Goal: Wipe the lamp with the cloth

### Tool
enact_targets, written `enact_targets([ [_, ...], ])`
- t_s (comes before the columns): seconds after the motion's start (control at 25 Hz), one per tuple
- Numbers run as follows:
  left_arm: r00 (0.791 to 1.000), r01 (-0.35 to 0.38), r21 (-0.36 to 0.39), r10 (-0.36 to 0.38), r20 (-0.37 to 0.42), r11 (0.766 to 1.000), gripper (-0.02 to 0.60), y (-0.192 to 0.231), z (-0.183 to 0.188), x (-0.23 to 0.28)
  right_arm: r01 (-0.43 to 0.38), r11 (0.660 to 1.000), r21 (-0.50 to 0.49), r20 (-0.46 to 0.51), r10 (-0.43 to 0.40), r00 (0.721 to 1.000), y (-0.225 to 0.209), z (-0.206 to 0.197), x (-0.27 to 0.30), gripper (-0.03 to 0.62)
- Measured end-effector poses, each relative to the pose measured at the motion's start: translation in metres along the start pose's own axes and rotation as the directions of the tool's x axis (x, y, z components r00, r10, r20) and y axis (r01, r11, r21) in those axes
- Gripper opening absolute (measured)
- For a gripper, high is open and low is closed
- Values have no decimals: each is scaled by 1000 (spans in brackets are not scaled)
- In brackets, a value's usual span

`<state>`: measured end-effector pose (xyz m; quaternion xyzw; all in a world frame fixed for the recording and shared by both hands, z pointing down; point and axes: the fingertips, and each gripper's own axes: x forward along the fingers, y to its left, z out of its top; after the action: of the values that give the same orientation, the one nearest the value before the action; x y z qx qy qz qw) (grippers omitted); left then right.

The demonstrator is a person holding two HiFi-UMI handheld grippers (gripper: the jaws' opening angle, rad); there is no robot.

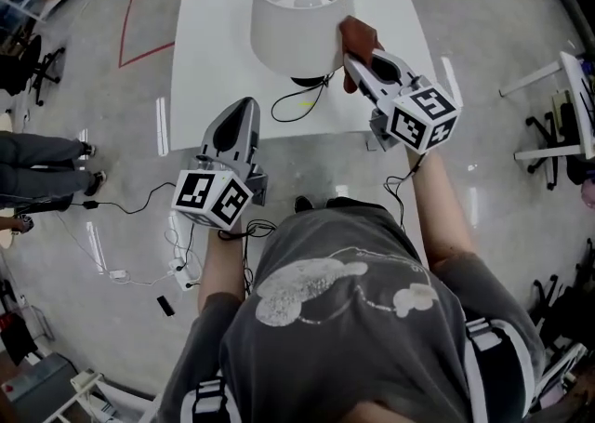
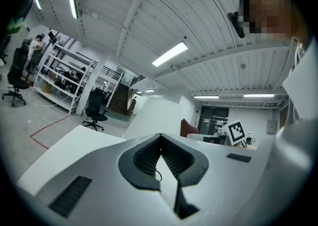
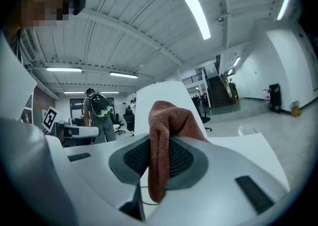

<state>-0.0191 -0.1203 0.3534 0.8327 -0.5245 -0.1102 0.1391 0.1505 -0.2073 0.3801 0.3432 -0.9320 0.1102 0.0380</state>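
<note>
A white lamp (image 1: 296,14) with a broad drum shade stands on the white table (image 1: 209,59); its black cord (image 1: 296,100) loops toward the front edge. My right gripper (image 1: 356,60) is shut on a rust-brown cloth (image 1: 358,38), which touches the shade's right side. In the right gripper view the cloth (image 3: 163,140) hangs between the jaws with the lamp shade (image 3: 161,96) just behind. My left gripper (image 1: 244,110) is shut and empty, at the table's front edge, below and left of the lamp. The left gripper view shows the shade (image 2: 156,115) and cloth (image 2: 189,127) ahead.
The table stands on a shiny grey floor with red tape lines (image 1: 139,31). Cables and a power strip (image 1: 181,272) lie on the floor at front left. Office chairs (image 1: 37,63) stand at both sides. A person's legs (image 1: 42,165) show at far left.
</note>
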Motion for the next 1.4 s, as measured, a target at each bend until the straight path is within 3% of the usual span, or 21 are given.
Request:
enact_targets([
  [0.28,995,-94,-19,94,-17,995,8,-11,-15,-7,-29,996,89,-99,38,994,-14,-54,-11,58],
  [0.4,990,-143,-22,142,-9,990,8,-11,-20,-16,-39,994,101,-98,49,994,-12,-57,-19,57],
  [0.48,990,-138,-16,138,-23,990,8,-10,-21,-16,-35,995,93,-88,43,995,-10,-50,-21,58],
  [0.76,997,-73,-27,73,-16,997,8,41,3,-21,-38,999,19,55,37,998,41,26,8,58],
  [0.96,999,45,-33,-46,-17,998,8,54,5,-11,11,999,-39,144,-5,990,63,59,18,57],
  [1.16,988,145,-36,-147,-46,989,8,74,17,-8,136,991,4,165,-135,977,61,54,33,58],
  [1.4,972,216,-59,-220,-79,975,8,112,16,-27,296,952,78,99,-303,948,65,2,42,58],
])
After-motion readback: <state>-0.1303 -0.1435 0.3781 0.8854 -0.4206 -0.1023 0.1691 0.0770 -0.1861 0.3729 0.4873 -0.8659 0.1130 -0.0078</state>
